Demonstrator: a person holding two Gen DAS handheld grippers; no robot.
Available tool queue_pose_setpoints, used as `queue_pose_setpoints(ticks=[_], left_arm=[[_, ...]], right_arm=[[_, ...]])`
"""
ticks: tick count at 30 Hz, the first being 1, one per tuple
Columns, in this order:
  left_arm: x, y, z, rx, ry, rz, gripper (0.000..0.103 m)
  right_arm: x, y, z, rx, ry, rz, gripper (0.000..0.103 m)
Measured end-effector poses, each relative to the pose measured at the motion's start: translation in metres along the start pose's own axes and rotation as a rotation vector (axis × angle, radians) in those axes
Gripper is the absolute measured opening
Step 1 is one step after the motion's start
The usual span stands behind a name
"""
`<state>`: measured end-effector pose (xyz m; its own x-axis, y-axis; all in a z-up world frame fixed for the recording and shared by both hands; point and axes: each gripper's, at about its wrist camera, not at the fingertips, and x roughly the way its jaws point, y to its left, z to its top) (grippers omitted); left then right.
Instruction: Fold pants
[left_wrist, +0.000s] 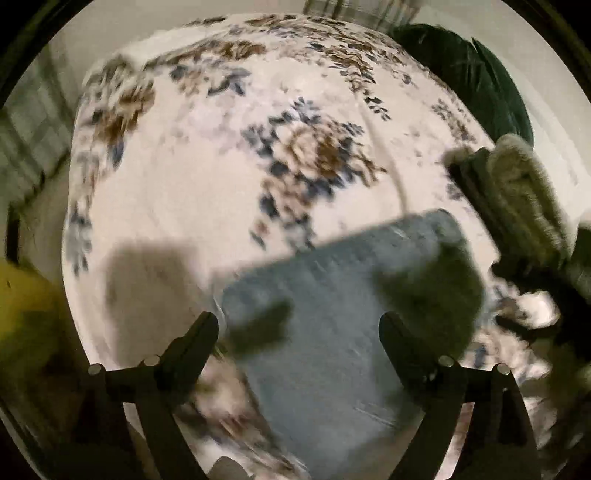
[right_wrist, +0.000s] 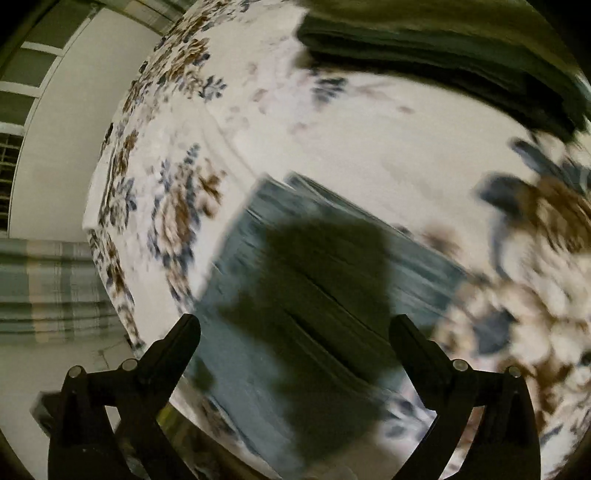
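The blue pants (left_wrist: 332, 306) are lying folded into a flat block on a bed (left_wrist: 177, 192) that is wearing a white cover with blue and brown flowers. In the left wrist view the pants are sitting near the lower middle of the bed, right in front of the left tongs (left_wrist: 299, 328). The left tongs are standing wide apart and are holding nothing, and they are hanging above the pants without touching them. Dark shadows are falling on the pants and on the white cover beside them. To the right, a pile of folded clothes (left_wrist: 517, 199) in dark green and pale grey is sitting near the edge of the bed, apart from the pants. In the right wrist view the pants (right_wrist: 236, 362) are showing as a layered stack with a big dark shadow across the middle. The right tongs (right_wrist: 295, 328) are also standing wide apart, with nothing between them, and are hanging over the pants. A dark green folded pile (right_wrist: 424, 62) is lying at the far side of the bed (right_wrist: 369, 147). Both pictures are blurry, so small details are hard to see.
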<state>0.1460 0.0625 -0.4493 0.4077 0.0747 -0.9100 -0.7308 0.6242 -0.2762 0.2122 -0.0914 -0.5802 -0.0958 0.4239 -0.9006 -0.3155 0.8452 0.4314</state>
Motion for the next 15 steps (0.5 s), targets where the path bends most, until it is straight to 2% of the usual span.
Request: queue_pose_setpoints(ticks=[3,7,12,15], left_arm=[[0.002,-0.008,-0.046,-0.175,0.098,-0.102,0.089],[0.037,-0.008,-0.109,-0.442,0.252,-0.168,0.089],[0.08,0.029,-0.153,-0.859,0.282,-0.217,0.089],[0.103,0.044,-0.158,-1.005,0.289,-0.276,0.088]], right_arm=[[-0.01,-0.028,-0.032,-0.032,0.013,-0.004,0.103],[-0.002,-0.069,-0.059,-0.044,0.06,0.041,0.103],[0.023,-0.1,-0.059,-0.031,0.083,0.137,0.103],[0.037,-0.108,-0.049,-0.008,0.072,0.195,0.103]])
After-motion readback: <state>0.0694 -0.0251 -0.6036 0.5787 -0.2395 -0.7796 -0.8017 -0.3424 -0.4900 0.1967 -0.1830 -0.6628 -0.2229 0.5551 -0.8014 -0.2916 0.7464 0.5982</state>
